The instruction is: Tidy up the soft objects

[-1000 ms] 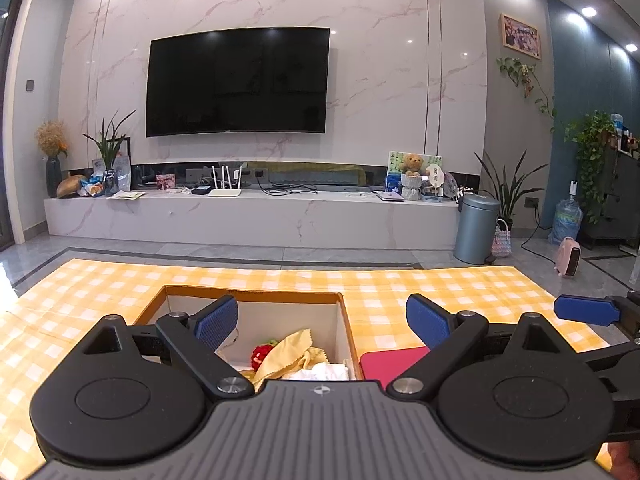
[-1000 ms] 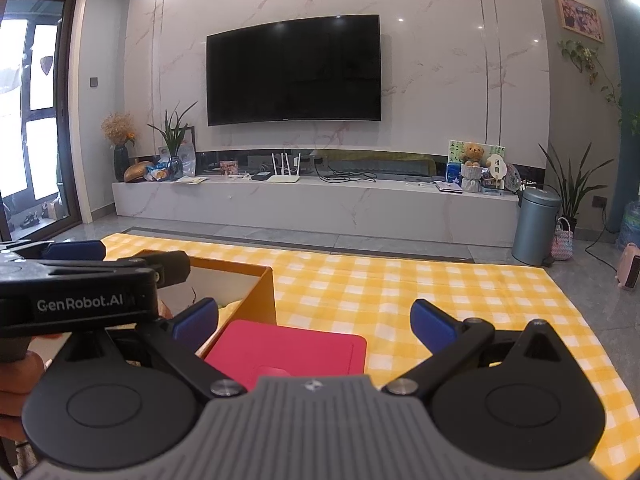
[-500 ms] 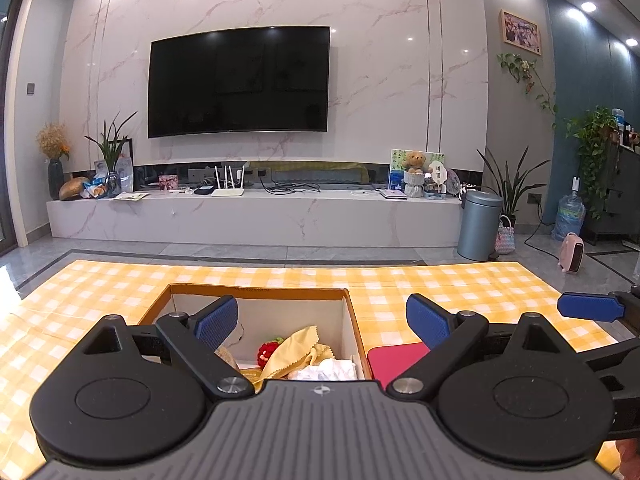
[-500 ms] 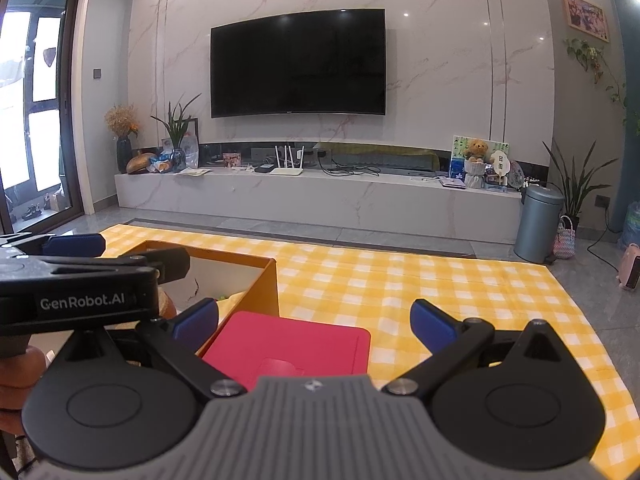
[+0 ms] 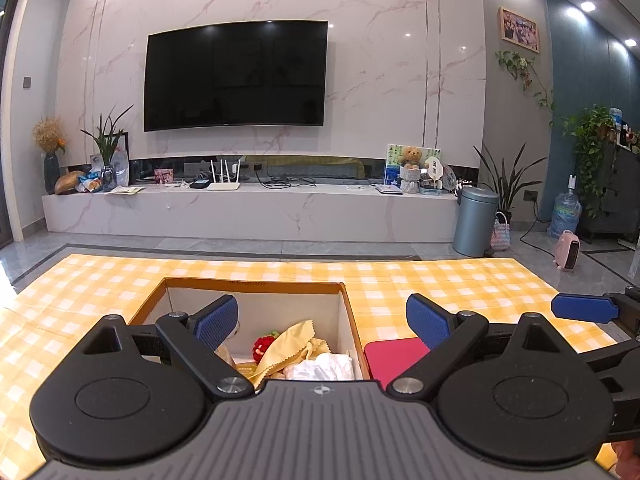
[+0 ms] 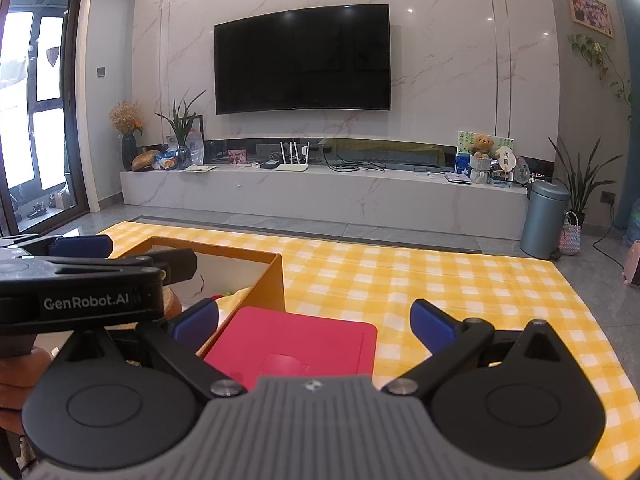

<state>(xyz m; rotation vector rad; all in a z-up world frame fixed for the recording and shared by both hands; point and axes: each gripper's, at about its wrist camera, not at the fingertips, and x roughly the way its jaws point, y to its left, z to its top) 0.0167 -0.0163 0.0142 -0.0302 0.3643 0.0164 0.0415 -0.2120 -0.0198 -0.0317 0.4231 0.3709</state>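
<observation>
An open cardboard box sits on the yellow checked cloth. Inside lie a yellow cloth, a red plush and a white crumpled cloth. My left gripper is open and empty, held above the box's near side. A red mat lies right of the box. My right gripper is open and empty above the mat. The left gripper's body shows in the right wrist view.
The checked cloth spreads right of the mat. Beyond the table is a marble TV bench, a TV, a grey bin and plants.
Both grippers have pulled back and up slightly, so more of the box's inside and of the red mat shows. Both stay open and empty.
</observation>
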